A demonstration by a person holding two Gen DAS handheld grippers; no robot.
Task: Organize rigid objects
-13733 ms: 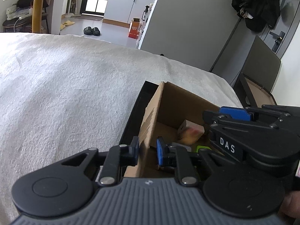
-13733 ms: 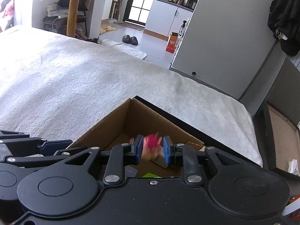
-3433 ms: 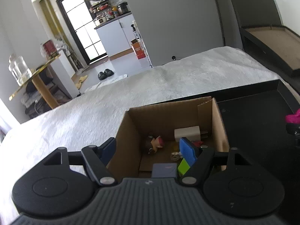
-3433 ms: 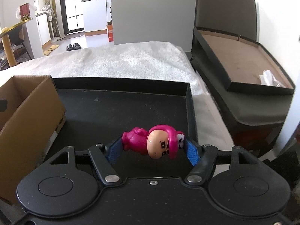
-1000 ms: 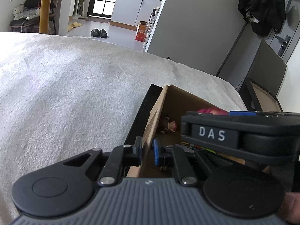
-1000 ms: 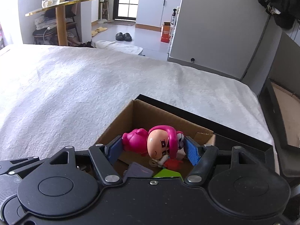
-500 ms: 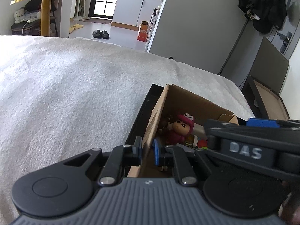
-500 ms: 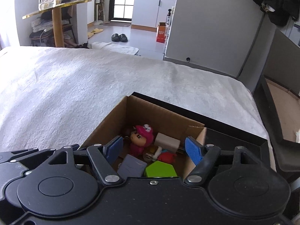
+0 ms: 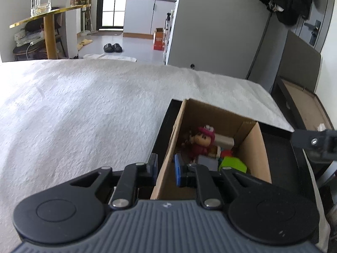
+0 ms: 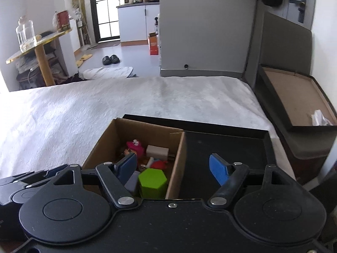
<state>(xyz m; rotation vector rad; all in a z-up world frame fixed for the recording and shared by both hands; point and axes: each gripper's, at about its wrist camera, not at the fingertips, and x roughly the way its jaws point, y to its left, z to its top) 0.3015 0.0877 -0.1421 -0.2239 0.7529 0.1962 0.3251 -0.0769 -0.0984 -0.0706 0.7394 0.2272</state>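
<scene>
L gripper straddles the near left wall of the cardboard box, jaws narrow and opening, pads w/ a small gap to the wall. R gripper hangs wide and empty over the box's right edge. Pink doll lies in the box beside a green block, on a black tray on the bed.

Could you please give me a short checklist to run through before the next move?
1. Pink doll inside the cardboard box: ok.
2. Right gripper empty, nothing between its fingers: ok.
3. Left gripper on the box's near wall, jaws opening: not ok if the box must stay held.
4. Black tray beside the box bare where visible: ok.
5. More items waiting elsewhere: cannot tell.
</scene>
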